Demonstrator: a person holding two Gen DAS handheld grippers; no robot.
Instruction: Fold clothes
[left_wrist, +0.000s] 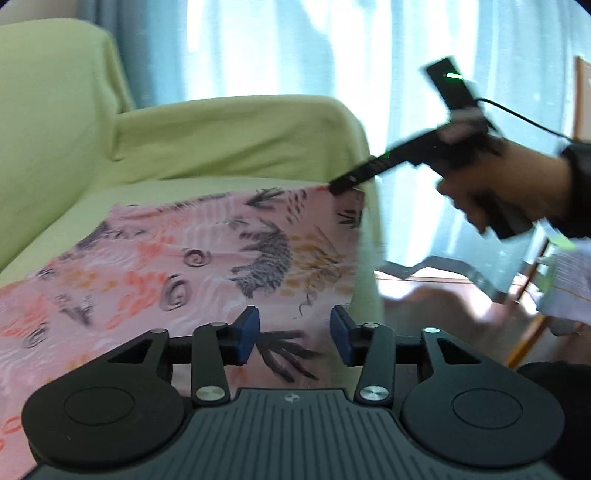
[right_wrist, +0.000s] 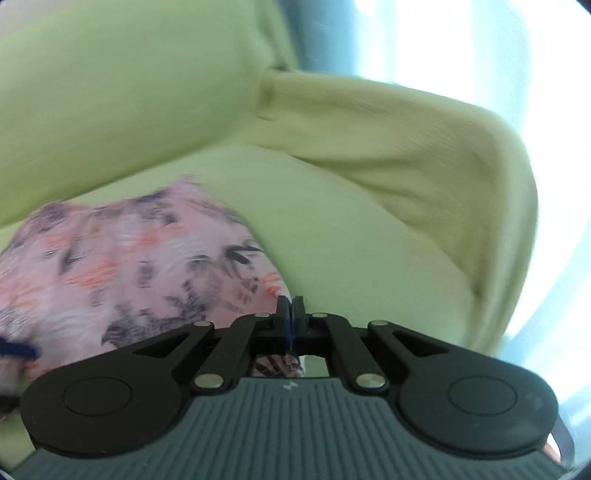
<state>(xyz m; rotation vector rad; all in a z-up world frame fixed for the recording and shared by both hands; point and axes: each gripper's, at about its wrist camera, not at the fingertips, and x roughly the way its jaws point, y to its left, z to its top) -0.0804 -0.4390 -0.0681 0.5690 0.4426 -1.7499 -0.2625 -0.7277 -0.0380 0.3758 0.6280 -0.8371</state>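
We see a pink patterned garment (left_wrist: 177, 254) spread across the seat of a sofa draped in a pale green cover (left_wrist: 229, 136); its print carries grey leaf shapes, spirals and orange dashes, and the cloth lies fairly flat, reaching to the seat's front edge on the right of the left wrist view. Our left tongs (left_wrist: 294, 334) hang just above the near part of the garment with their blue pads (left_wrist: 248, 334) well apart and nothing between them; printed cloth shows through the gap. In the same view our right tongs (left_wrist: 338, 187) come in from the right, held by a hand (left_wrist: 506, 184) in a dark sleeve, and their tip meets the far right corner of the garment near the sofa's armrest; that part is blurred, so the grip itself is unclear there. The right wrist view settles it: the right tongs (right_wrist: 291, 314) are pressed together with only a thin seam between the pads, and a strip of the pink garment (right_wrist: 122, 266) shows just under and behind them, so we read them as clamped on the cloth's edge; the garment spreads away to the left over the green seat (right_wrist: 332, 229), with the armrest rising to the right. Behind the sofa hang light blue curtains (left_wrist: 280, 48) with daylight coming through.
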